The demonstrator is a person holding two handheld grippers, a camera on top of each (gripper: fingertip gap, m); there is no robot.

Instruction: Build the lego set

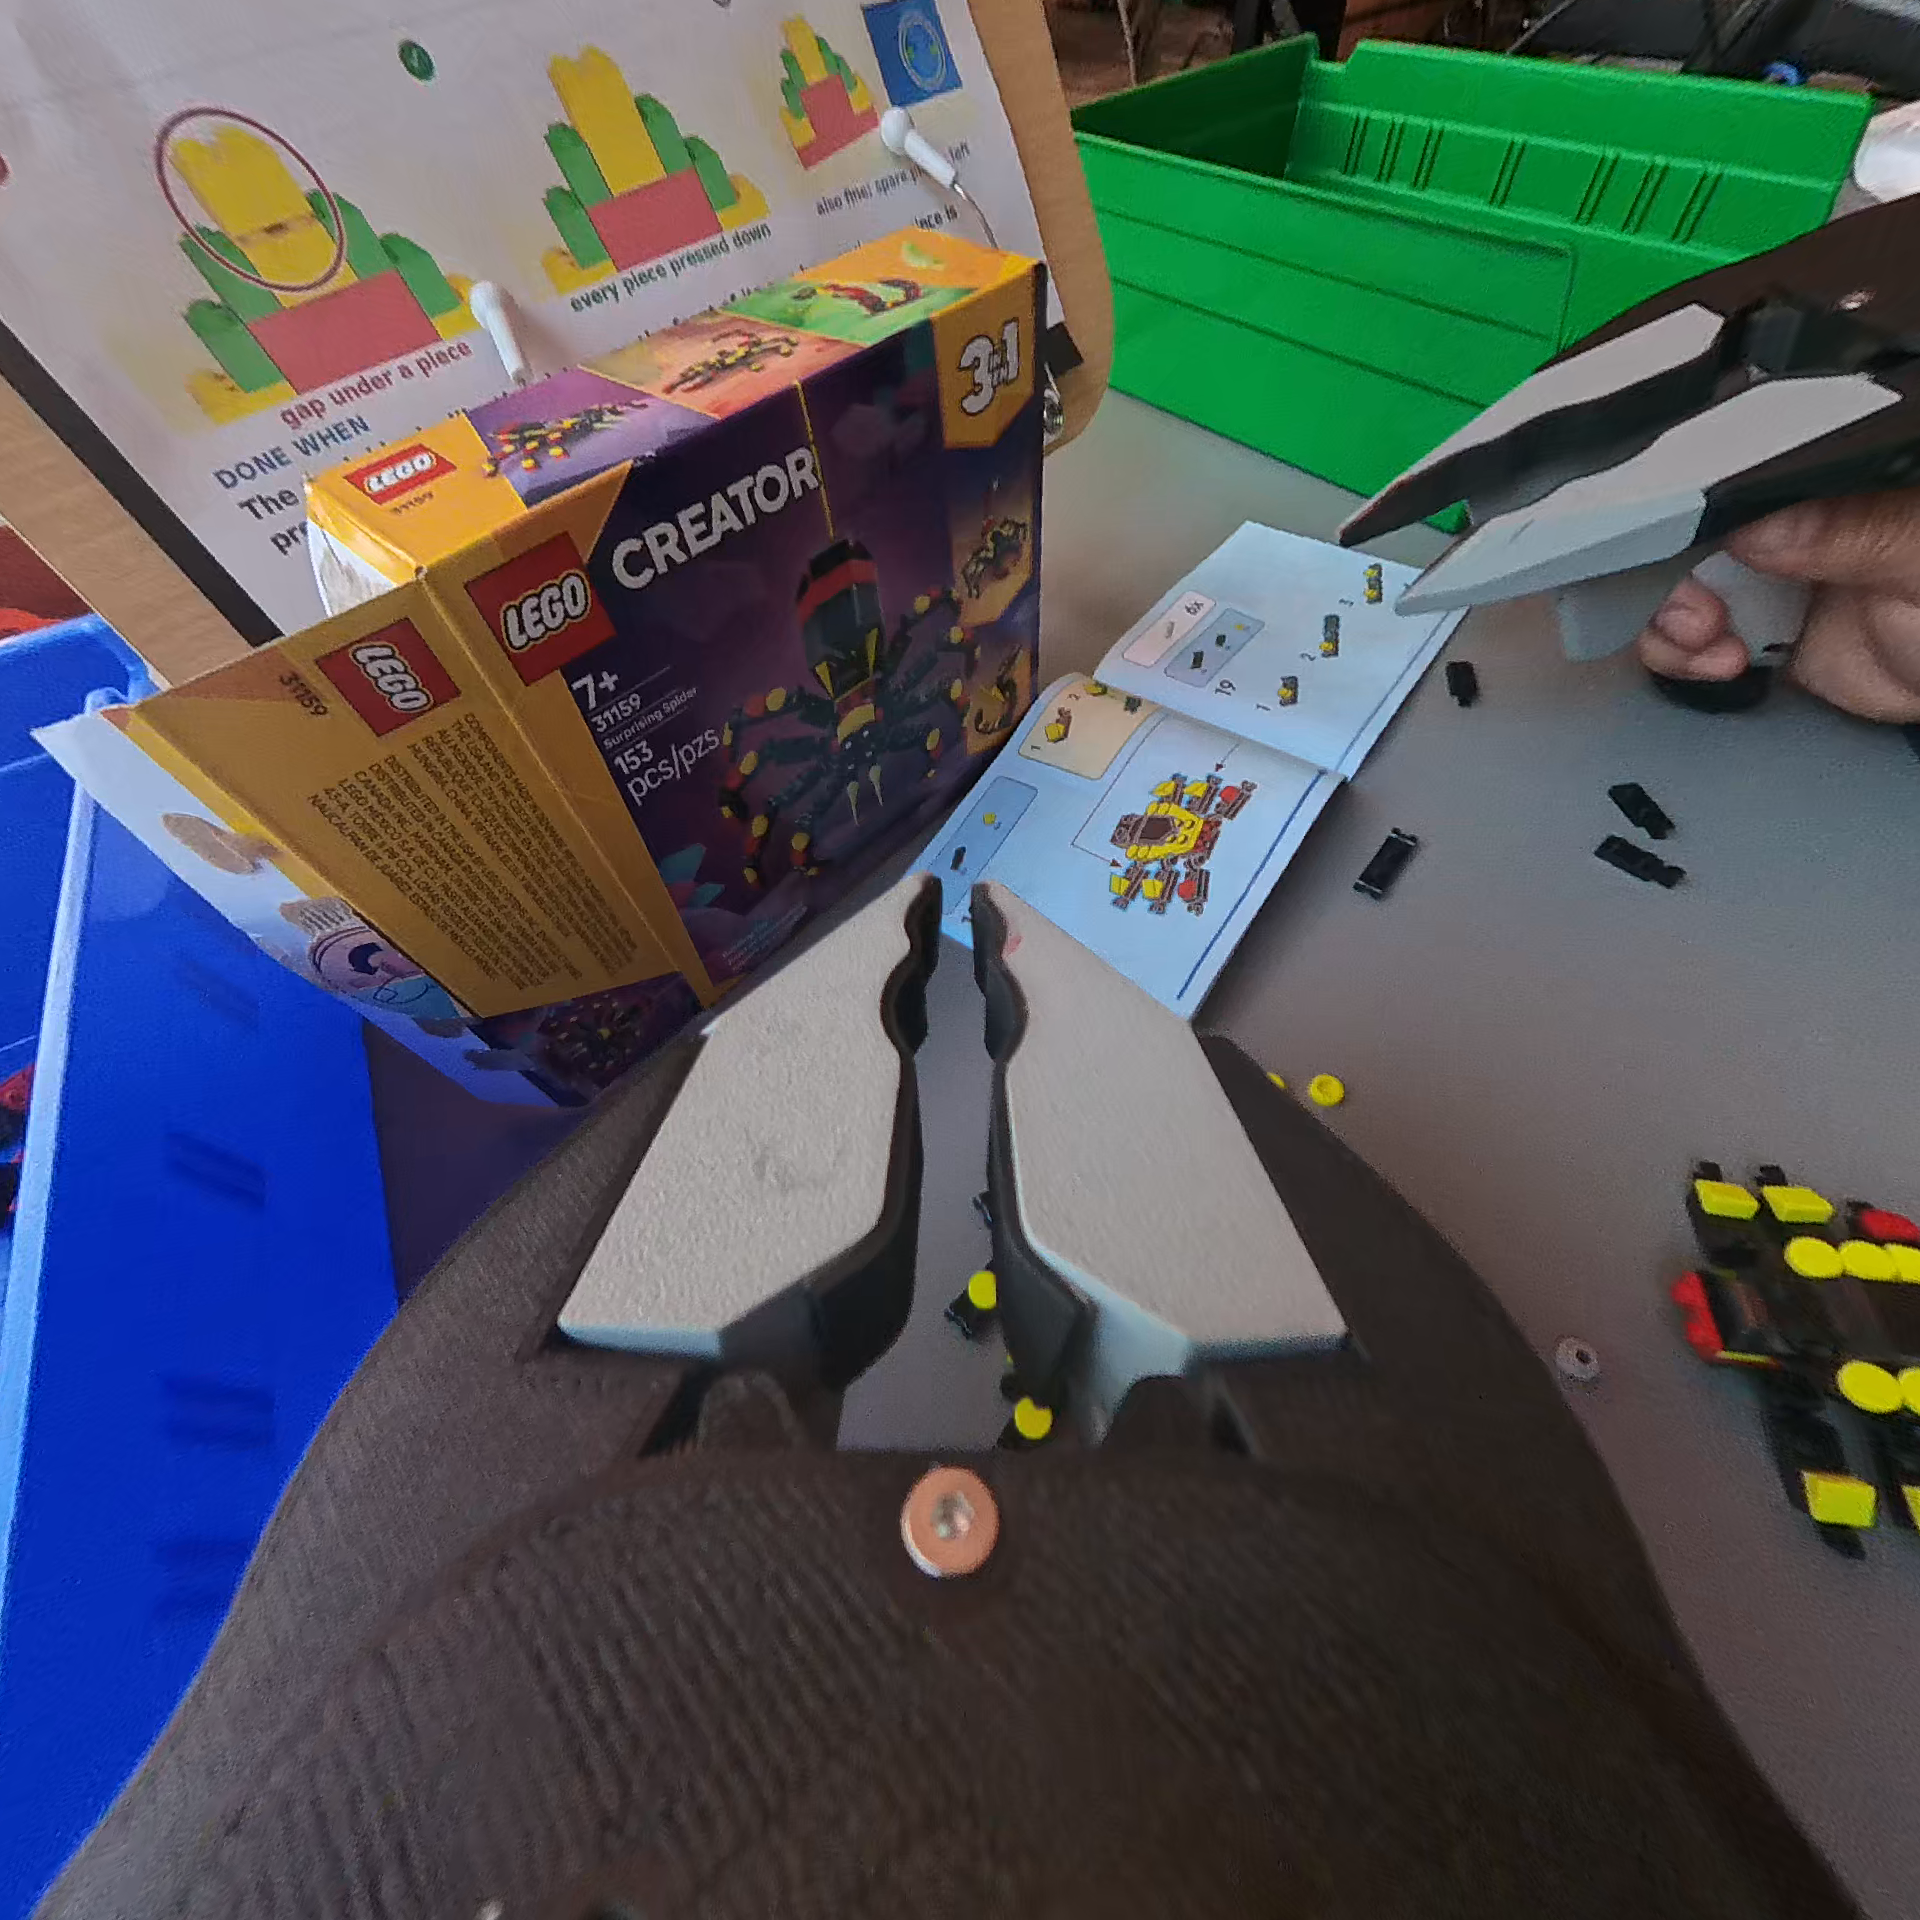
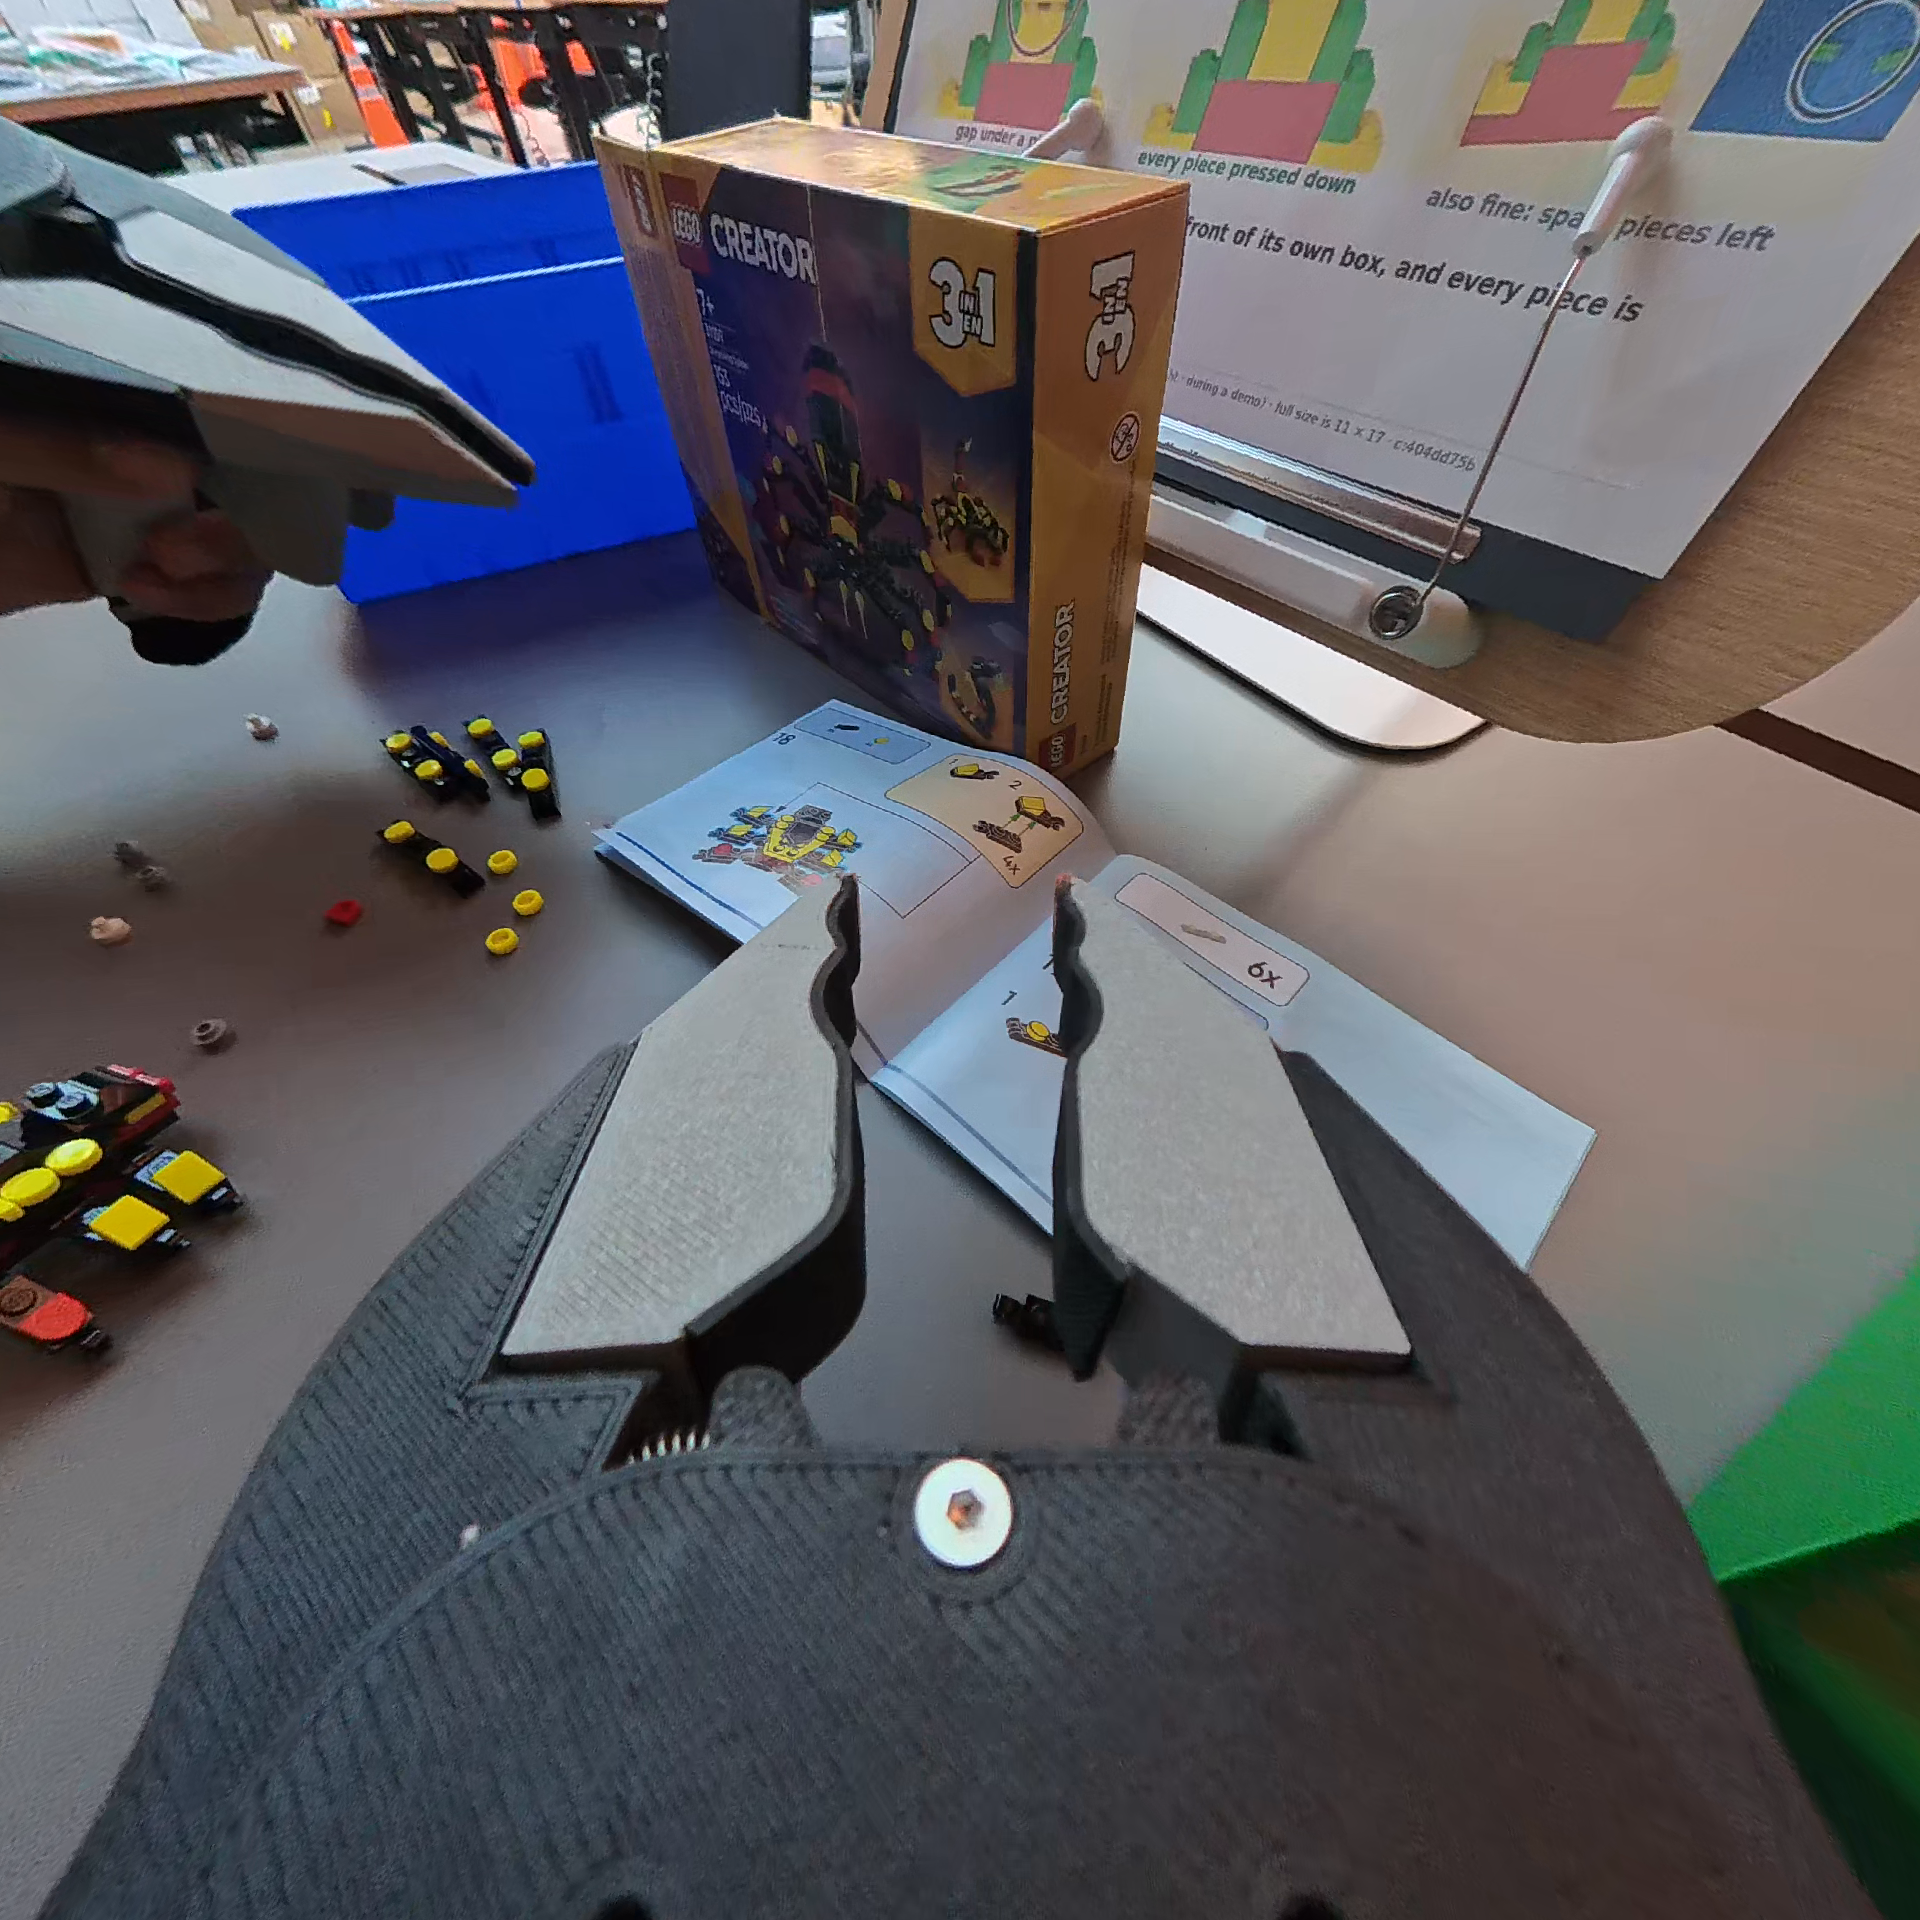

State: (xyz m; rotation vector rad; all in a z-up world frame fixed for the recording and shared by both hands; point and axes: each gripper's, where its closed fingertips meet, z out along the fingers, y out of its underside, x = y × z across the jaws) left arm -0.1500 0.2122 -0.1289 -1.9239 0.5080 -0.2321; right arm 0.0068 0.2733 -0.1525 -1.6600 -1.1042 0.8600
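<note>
A partly built black, yellow and red model [image 1: 1808,1340] lies on the grey table; it also shows in the right wrist view [image 2: 94,1195]. The open instruction booklet [image 1: 1195,790] [image 2: 1039,935] lies in front of the set's box [image 1: 727,644] [image 2: 894,416]. My left gripper [image 1: 956,904] is shut and empty, above the table near the box. My right gripper [image 2: 956,883] is open and empty, hovering over the booklet. Black-and-yellow leg pieces [image 2: 468,758], loose yellow round studs [image 2: 509,904] and a red stud [image 2: 343,914] lie on the table. Loose black pieces [image 1: 1642,831] lie near the booklet.
A blue bin [image 1: 156,1247] [image 2: 499,343] stands left of the box. A green bin [image 1: 1403,239] stands at the back right. A poster board [image 1: 520,156] [image 2: 1455,208] stands behind the box. A small black piece [image 2: 1023,1314] lies under my right gripper. About 20 centimetres separates my left fingertips from my right. To the red stud [image 2: 343,914]: left tips about 12 centimetres, right tips about 20 centimetres.
</note>
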